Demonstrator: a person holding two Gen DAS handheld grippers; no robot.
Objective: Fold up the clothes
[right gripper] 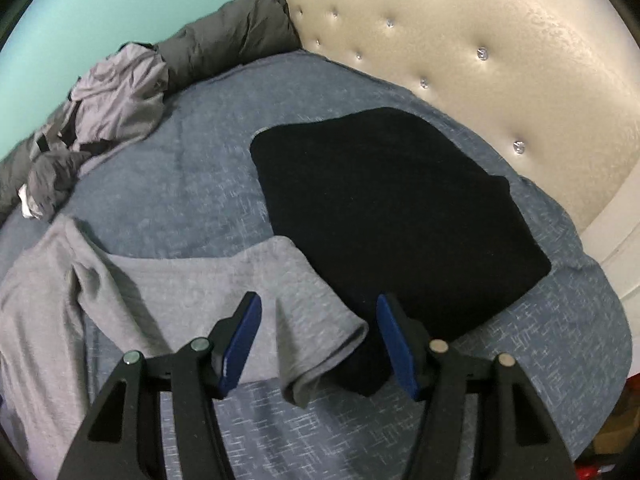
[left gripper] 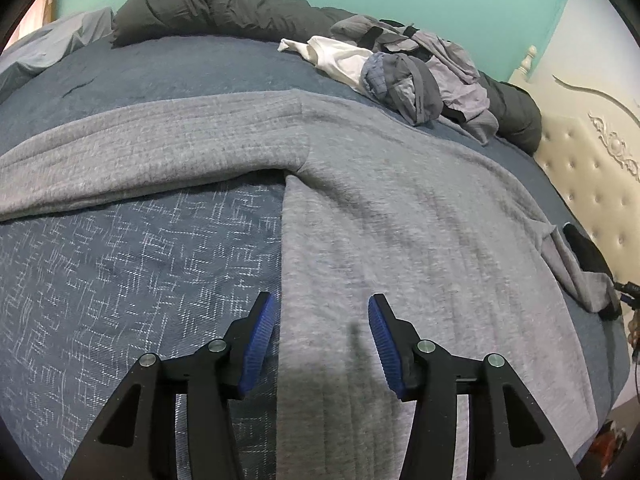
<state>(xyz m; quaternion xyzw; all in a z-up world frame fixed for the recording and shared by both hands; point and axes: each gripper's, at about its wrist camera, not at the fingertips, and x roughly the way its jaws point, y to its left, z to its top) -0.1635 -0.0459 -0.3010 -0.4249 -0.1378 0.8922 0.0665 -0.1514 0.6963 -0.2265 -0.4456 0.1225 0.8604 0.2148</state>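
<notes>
A grey knit sweatshirt [left gripper: 400, 208] lies spread across the centre and right of the frame on a blue bedspread [left gripper: 120, 280], soft, limp and probably light, best pinched at its side edge or sleeve cuff [right gripper: 320, 344], while the left gripper [left gripper: 322, 320] and right gripper [right gripper: 318, 320] hover unclenched, holding nothing.

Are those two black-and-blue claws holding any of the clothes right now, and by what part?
Nothing is held. Both stand open: the left hand-held gripper over the grey top's body, the right hand-held gripper over its sleeve end.
</notes>
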